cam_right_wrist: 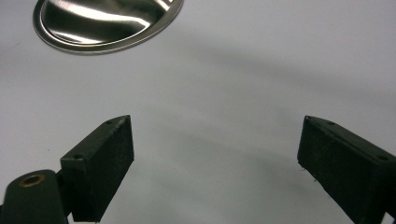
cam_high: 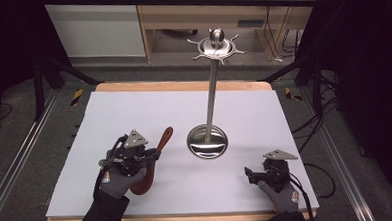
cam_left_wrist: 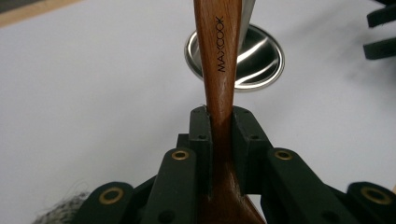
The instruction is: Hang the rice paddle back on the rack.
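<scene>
A brown wooden spoon (cam_high: 156, 155) marked MAXCOOK (cam_left_wrist: 218, 56) lies at the left front of the white table top (cam_high: 134, 113). My left gripper (cam_high: 151, 155) is shut on its handle, both jaws pressed against the narrow neck (cam_left_wrist: 220, 122). The handle points toward a steel utensil stand (cam_high: 212, 90) with a round base (cam_left_wrist: 254, 58) and a hooked crown on top. At the front right, my right gripper (cam_high: 248, 173) rests open near the table; its jaws (cam_right_wrist: 212, 158) stand wide apart over bare white surface, with the stand's base (cam_right_wrist: 102, 21) ahead.
The stand's tall pole rises mid-table with its hooked crown (cam_high: 216, 45) high above. The table's wooden edge (cam_high: 183, 85) runs along the back. Dark tripod legs and cables stand on the floor on both sides.
</scene>
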Action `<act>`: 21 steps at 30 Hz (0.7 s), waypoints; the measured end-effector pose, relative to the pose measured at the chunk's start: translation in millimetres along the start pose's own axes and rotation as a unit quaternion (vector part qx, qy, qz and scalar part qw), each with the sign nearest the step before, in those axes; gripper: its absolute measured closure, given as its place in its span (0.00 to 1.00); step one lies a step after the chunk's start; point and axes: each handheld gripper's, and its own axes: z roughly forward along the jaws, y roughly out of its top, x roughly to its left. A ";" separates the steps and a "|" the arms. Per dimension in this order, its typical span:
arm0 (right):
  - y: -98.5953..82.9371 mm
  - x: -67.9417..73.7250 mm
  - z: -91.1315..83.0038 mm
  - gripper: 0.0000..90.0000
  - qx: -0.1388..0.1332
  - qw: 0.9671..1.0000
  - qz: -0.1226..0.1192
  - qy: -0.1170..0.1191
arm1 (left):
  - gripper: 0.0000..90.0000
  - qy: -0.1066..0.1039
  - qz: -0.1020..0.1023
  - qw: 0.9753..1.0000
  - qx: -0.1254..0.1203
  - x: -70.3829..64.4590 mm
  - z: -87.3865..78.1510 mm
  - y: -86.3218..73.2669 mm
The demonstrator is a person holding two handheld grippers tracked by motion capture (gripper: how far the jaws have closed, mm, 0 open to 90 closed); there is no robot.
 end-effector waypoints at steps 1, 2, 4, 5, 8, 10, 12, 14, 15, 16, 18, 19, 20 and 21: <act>-0.1 0.2 0.0 0.12 0.000 1.000 0.001 0.000 | 0.87 0.001 -0.003 1.000 -0.012 -0.4 -1.7 0.6; -0.2 0.1 0.0 0.12 0.000 1.000 0.001 0.000 | 0.87 0.001 0.000 1.000 -0.018 -0.2 -3.4 1.1; -0.2 -0.2 0.1 0.12 -0.001 1.000 0.000 -0.001 | 0.87 0.004 -0.003 0.999 -0.032 -1.0 -5.7 2.4; -0.2 -0.2 0.2 0.12 -0.001 1.000 -0.001 -0.001 | 0.87 0.005 -0.005 0.999 -0.039 -1.1 -6.6 3.1; -0.2 -0.1 0.1 0.12 -0.001 1.000 0.000 -0.001 | 0.87 0.004 -0.008 0.999 -0.054 -1.6 -9.4 5.8; -0.2 -0.2 0.0 0.12 -0.001 1.000 0.000 -0.002 | 0.87 0.005 -0.008 0.998 -0.062 -2.5 -11.3 7.7; -0.2 0.0 0.1 0.12 -0.002 1.000 0.000 -0.001 | 0.87 0.005 -0.008 0.997 -0.074 -3.6 -13.9 10.2; -0.2 0.0 0.1 0.12 -0.002 1.000 0.001 -0.002 | 0.87 0.003 -0.007 0.997 -0.079 -4.3 -15.9 13.1; -0.2 0.0 0.0 0.12 -0.003 1.000 0.001 -0.002 | 0.87 0.004 -0.007 0.997 -0.083 -4.7 -17.1 14.4; -0.2 0.0 0.0 0.12 -0.003 1.000 0.001 -0.002 | 0.87 0.003 -0.007 0.996 -0.085 -5.0 -18.3 15.9; -0.1 -0.2 -0.2 0.12 -0.004 1.000 0.000 -0.002 | 0.87 0.002 -0.007 0.995 -0.095 -6.1 -20.6 18.4; -0.2 -0.2 -0.1 0.12 -0.004 1.000 0.000 -0.002 | 0.87 0.004 -0.005 0.995 -0.100 -6.8 -21.7 19.6; -0.2 0.0 0.1 0.11 -0.004 1.000 0.000 -0.003 | 0.87 0.005 -0.003 0.995 -0.101 -7.6 -22.7 20.9; -0.2 0.2 0.3 0.11 -0.004 1.000 0.000 -0.003 | 0.87 0.006 -0.002 0.995 -0.104 -8.2 -23.7 22.2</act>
